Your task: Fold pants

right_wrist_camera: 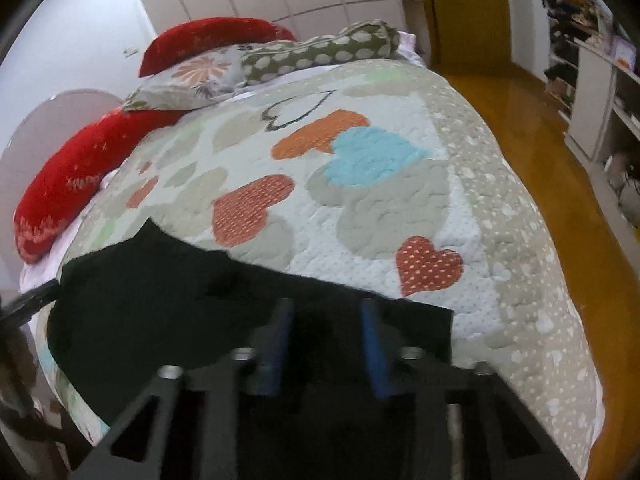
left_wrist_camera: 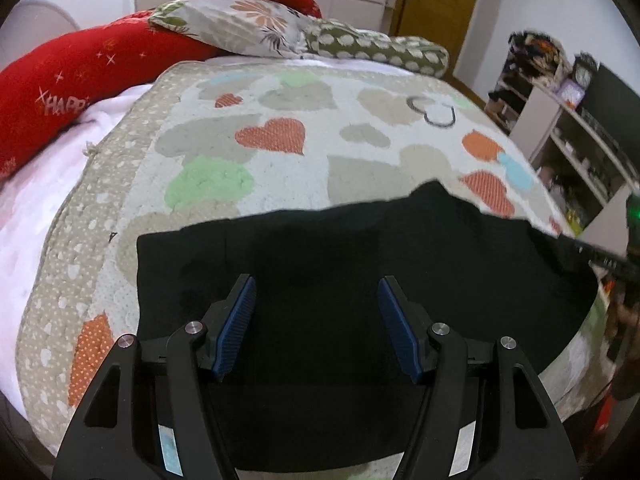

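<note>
Heart-patterned quilt [left_wrist_camera: 280, 136] covers the bed, with red pillows [left_wrist_camera: 60, 92] at 10 o'clock. Black pants [left_wrist_camera: 320, 264] lie flat along the near edge. Left claw [left_wrist_camera: 316, 320] hovers released above them; right claw [right_wrist_camera: 326, 344], toward 3 o'clock, likewise spread, empty. Likely between folds: next, each must pinch an edge.

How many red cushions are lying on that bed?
2. One long red cushion lies along the bed's left side; another red cushion sits at the head, behind the floral pillow. More may be hidden behind the pillows.
</note>
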The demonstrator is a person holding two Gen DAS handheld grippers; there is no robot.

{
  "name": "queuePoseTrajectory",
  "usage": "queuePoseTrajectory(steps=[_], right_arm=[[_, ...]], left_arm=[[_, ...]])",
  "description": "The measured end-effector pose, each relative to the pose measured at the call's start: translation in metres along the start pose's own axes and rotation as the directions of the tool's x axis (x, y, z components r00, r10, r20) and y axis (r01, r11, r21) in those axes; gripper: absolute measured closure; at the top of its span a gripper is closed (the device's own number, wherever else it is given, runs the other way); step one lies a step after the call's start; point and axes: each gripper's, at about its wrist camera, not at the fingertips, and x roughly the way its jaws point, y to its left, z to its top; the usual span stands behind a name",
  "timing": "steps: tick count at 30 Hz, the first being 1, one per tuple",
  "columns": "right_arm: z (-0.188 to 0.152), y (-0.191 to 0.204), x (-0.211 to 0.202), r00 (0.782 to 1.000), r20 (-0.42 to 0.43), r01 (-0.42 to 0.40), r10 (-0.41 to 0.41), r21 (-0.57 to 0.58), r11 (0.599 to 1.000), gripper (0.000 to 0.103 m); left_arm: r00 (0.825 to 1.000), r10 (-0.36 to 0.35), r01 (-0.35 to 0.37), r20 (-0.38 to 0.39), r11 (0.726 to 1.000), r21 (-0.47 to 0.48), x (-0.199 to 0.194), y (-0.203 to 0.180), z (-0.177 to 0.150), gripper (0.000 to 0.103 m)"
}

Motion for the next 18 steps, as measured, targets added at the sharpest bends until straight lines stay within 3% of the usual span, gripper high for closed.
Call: queuePoseTrajectory(steps=[2, 5, 8, 10, 12, 15, 16, 17, 18], right_arm=[[0.001, 0.002, -0.006, 0.999, 0.027, 0.039, -0.039, -0.018, 0.999, 0.097], [0.007, -0.019, -0.013, 0.989, 0.073, 0.128, -0.132, 0.059, 0.990, 0.097], [0.008, -0.042, 0.000, 0.989, 0.034, 0.140, -0.146, 0.131, 0.981, 0.097], [0.006, -0.048, -0.003, 0.995, 0.025, 0.092, -0.098, 0.178, 0.980, 0.097], [0.002, -0.049, -0.019, 0.998, 0.065, -0.008, -0.006, 0.212, 0.977, 0.096], [0.001, -0.035, -0.036, 0.995, 0.099, -0.032, 0.018, 0.144, 0.989, 0.076], [0.002, -0.029, -0.035, 0.996, 0.087, -0.028, 0.018, 0.111, 0.993, 0.059], [0.002, -0.022, -0.033, 0.997, 0.070, -0.027, 0.022, 0.070, 0.997, 0.052], [0.002, -0.017, -0.028, 0.998, 0.056, -0.030, 0.027, 0.042, 0.999, 0.052]], left_arm=[[1.000, 0.016, -0.016, -0.005, 1.000, 0.007, 0.000, 0.001, -0.002, 0.040], [1.000, 0.014, -0.014, -0.007, 0.999, -0.035, 0.000, 0.010, -0.003, 0.040], [1.000, 0.005, -0.006, -0.015, 0.997, -0.077, 0.003, 0.016, -0.006, 0.040], [1.000, 0.008, -0.010, -0.023, 0.997, -0.082, 0.003, 0.016, -0.008, 0.040], [1.000, 0.005, -0.007, -0.019, 0.997, -0.080, 0.000, 0.017, -0.010, 0.040], [1.000, 0.000, -0.002, -0.021, 0.996, -0.092, -0.001, 0.020, -0.011, 0.040], [1.000, 0.000, -0.002, -0.022, 0.995, -0.098, 0.000, 0.021, -0.011, 0.040], [1.000, -0.002, -0.001, -0.025, 0.995, -0.103, 0.001, 0.021, -0.012, 0.040], [1.000, -0.007, 0.004, -0.027, 0.994, -0.106, 0.001, 0.020, -0.013, 0.040]])
